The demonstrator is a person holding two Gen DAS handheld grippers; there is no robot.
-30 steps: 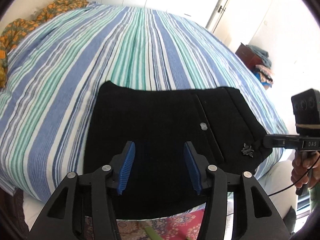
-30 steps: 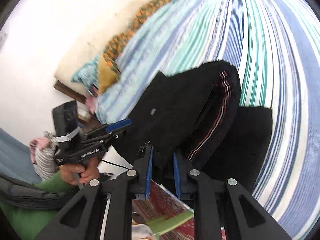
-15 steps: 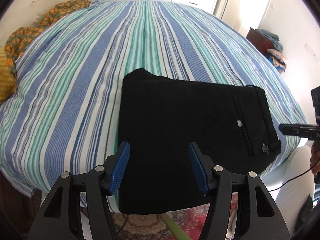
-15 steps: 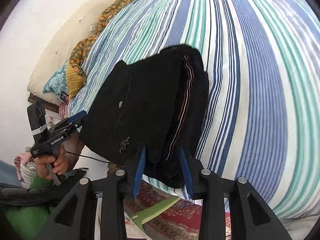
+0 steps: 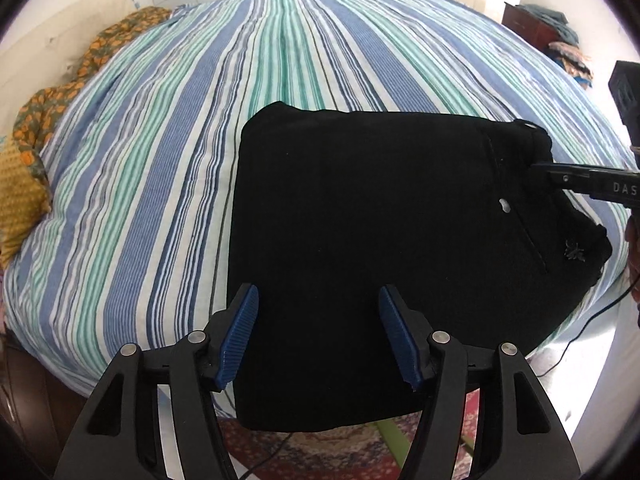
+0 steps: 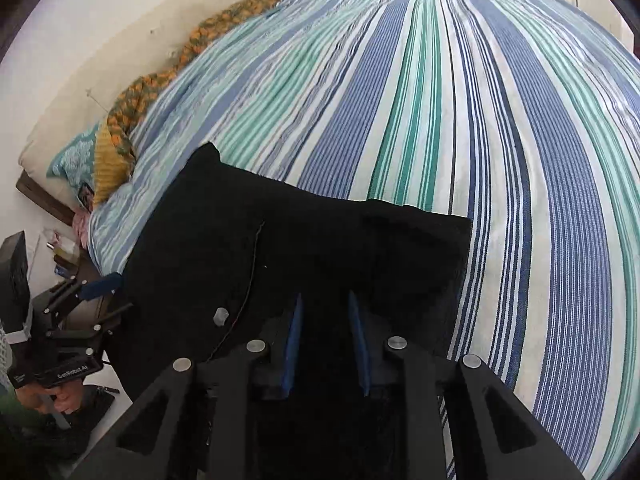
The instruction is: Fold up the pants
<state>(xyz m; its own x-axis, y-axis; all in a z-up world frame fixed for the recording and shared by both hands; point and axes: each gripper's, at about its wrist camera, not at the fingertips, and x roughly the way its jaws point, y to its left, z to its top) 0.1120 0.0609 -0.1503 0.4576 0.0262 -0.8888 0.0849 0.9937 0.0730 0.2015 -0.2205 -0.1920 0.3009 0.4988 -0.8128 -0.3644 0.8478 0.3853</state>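
Note:
The black pants [image 5: 380, 216] lie folded in a flat rectangle at the near edge of the striped bed [image 5: 168, 128]. My left gripper [image 5: 318, 320] is open and empty, just above the fold's near edge. My right gripper [image 6: 326, 320] is partly open, low over the pants [image 6: 280, 248] at their right end, and holds nothing. Its fingers [image 5: 568, 174] also show in the left wrist view at the pants' right edge. The left gripper [image 6: 96, 286] shows at the left of the right wrist view. A small white button [image 5: 503, 205] and a dark emblem [image 5: 574, 250] show on the cloth.
An orange patterned cloth [image 5: 60, 96] and pillows [image 6: 76, 160] lie along the bed's left side. A dark cabinet with clothes [image 5: 556, 32] stands at the far right. A patterned rug [image 5: 360, 448] lies on the floor below the bed edge.
My right gripper has let go of the pants' end, opened, and come down low over them. The fold has dropped flat. My left gripper has drawn back a little.

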